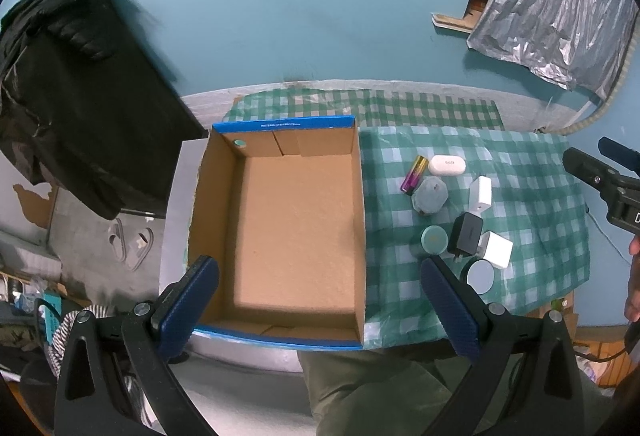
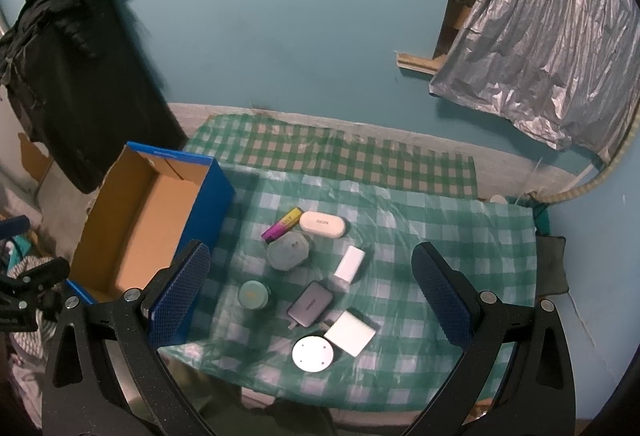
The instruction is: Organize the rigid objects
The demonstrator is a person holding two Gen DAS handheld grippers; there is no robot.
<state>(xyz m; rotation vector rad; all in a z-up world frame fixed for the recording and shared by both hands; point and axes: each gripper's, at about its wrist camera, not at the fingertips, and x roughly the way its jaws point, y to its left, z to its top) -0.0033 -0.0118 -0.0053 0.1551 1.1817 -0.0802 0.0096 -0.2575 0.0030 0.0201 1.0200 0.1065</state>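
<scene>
A blue cardboard box (image 1: 224,236) (image 2: 216,191) with a bare brown floor stands at the table's left. To its right on the checked cloth lie a purple-yellow battery (image 2: 282,223), a white oval case (image 2: 322,224), a grey hexagonal case (image 2: 289,251), a white plug (image 2: 349,262), a teal round tin (image 2: 253,294), a dark grey charger (image 2: 312,304), a white square charger (image 2: 350,332) and a white disc (image 2: 312,352). My left gripper (image 1: 320,300) hangs open over the box's near end. Open as well, my right gripper (image 2: 312,296) hovers above the cluster.
Black clothing (image 1: 72,83) hangs at the left beside the box. A silver foil sheet (image 2: 540,47) covers the window at the back right. The teal wall runs behind the table. A person's knee in olive trousers (image 1: 360,388) is at the table's front edge.
</scene>
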